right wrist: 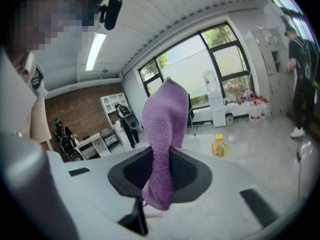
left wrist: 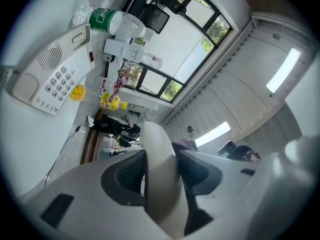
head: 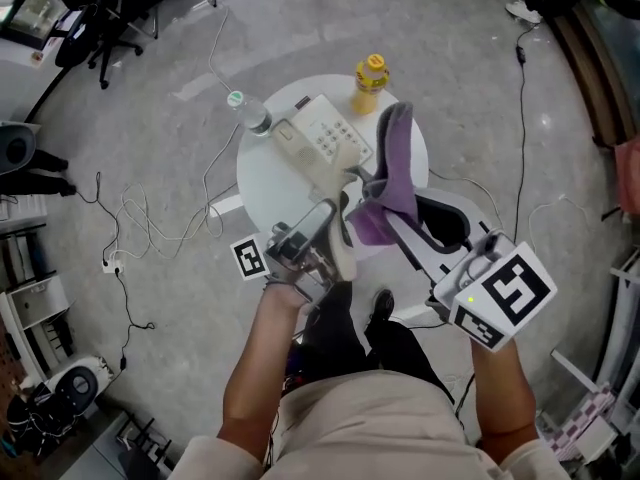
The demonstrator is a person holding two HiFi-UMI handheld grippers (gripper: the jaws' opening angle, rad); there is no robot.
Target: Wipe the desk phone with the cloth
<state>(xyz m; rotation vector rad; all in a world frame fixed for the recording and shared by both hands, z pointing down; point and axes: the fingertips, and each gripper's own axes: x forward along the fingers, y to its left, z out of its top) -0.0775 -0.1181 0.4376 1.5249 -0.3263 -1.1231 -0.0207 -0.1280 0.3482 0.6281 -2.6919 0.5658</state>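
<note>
The cream desk phone (head: 325,133) lies on a small round white table (head: 262,183); its keypad also shows in the left gripper view (left wrist: 55,76). My left gripper (head: 325,223) is shut on the cream handset (head: 341,243), which is lifted off the base toward the table's near edge and fills the gap between the jaws (left wrist: 160,164). My right gripper (head: 385,203) is shut on a purple cloth (head: 395,163) that stands up from its jaws (right wrist: 162,129) just right of the handset. The cloth's lower fold hangs close beside the handset; I cannot tell whether they touch.
A yellow bottle (head: 369,83) stands at the table's far edge and a clear water bottle (head: 248,113) at its far left. Loose cables (head: 150,228) trail over the floor on the left, an office chair (head: 100,28) stands beyond, and a person (right wrist: 300,74) stands far right.
</note>
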